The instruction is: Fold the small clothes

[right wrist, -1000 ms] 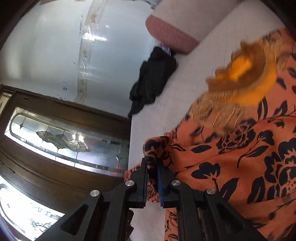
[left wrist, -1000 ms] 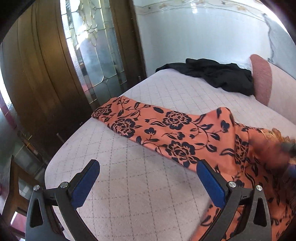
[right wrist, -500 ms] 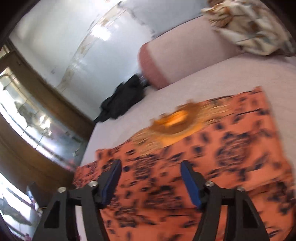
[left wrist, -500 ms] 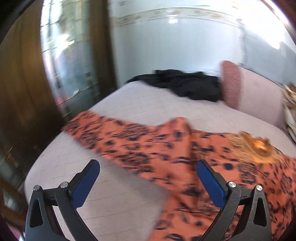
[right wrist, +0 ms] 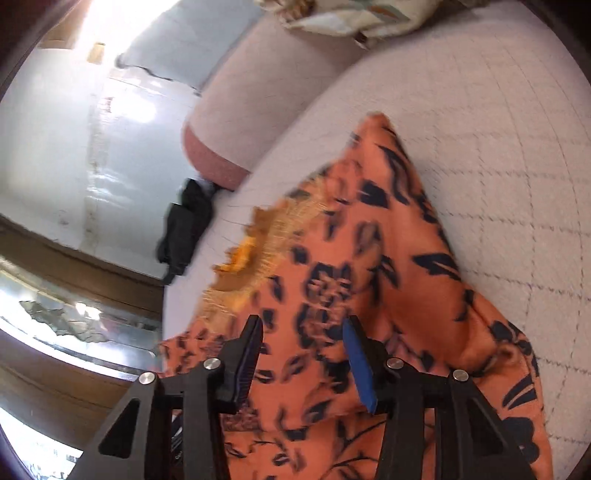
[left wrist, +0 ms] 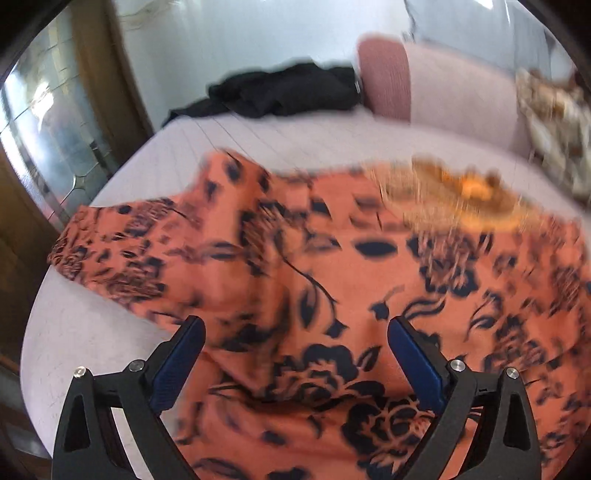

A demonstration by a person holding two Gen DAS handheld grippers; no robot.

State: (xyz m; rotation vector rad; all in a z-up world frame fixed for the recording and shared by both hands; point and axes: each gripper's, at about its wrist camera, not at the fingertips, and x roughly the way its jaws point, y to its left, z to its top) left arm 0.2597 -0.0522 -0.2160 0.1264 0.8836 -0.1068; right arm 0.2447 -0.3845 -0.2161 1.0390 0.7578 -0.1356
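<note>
The bed (left wrist: 280, 144), covered in a pale lilac quilted spread stitched in a diamond grid, carried everything, its flat give making it a fair surface for folding. At its far edge lay a pink bolster (left wrist: 388, 77) of coarse weave, with a crumpled black garment (left wrist: 284, 92) just beside it, seemingly set aside out of the working area. Across the near part of the bed lay the orange garment (left wrist: 332, 266), a thin, drapey cloth printed with dark navy roses and vines; it lay rumpled rather than flat, one sleeve-like part reaching toward the wooden door with patterned glass, which suggested the fold was not yet made. Its neckline (right wrist: 251, 251) was trimmed in gold embroidery with a fringed, yellow-lined edge, and it faced the bolster. A cream printed cloth (right wrist: 343, 16) sat heaped at the far right. The left tongs (left wrist: 295, 354) stood wide apart above the cloth, gripping nothing, probably ready to take a fresh hold. The right tongs (right wrist: 303, 354) were likewise parted, more narrowly, over the garment's middle, empty. Their blue pads (left wrist: 413, 365) looked ribbed and rubbery, suited to pinching slippery fabric.
</note>
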